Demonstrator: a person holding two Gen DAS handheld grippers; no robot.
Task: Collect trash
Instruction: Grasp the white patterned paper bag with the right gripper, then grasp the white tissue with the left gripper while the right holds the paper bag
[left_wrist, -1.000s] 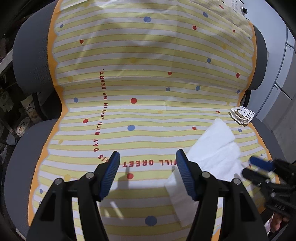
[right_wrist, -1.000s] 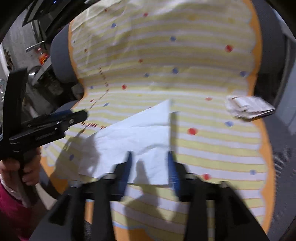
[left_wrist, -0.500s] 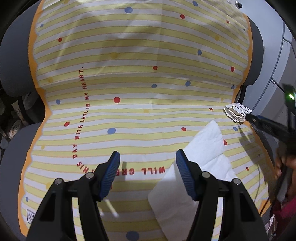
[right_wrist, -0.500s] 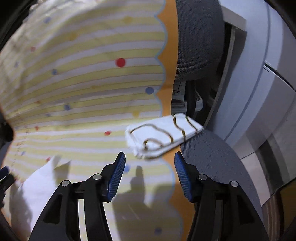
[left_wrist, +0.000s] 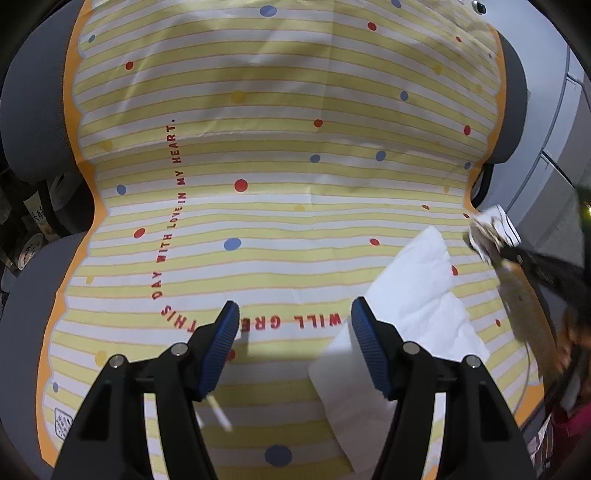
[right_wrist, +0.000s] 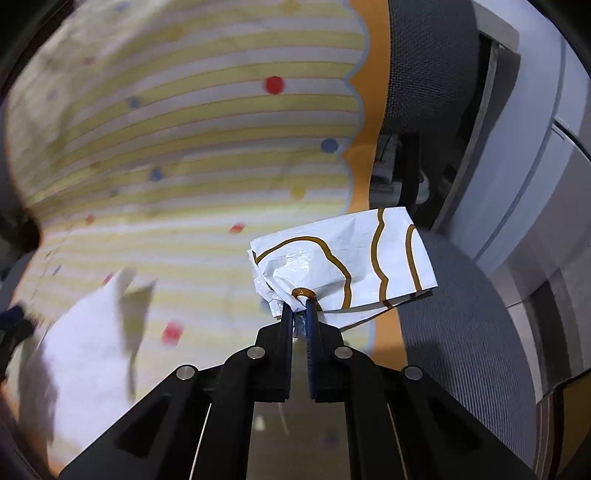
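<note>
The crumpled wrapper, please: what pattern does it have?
White wrapper with brown wavy lines, clearest in the right wrist view.

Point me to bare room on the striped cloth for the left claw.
Free: the striped cloth ahead and left of the left claw, past the red lettering. Crowded: right side, with the white napkin and the wrapper pinched by the right claw.

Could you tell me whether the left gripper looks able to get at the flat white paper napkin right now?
Probably yes: the left gripper is open and empty, and the flat white paper napkin lies uncovered beside its right finger.

grey chair (left_wrist: 33, 122) under striped dotted sheet (left_wrist: 280, 147), pale cabinet (right_wrist: 532, 155) beside
</note>
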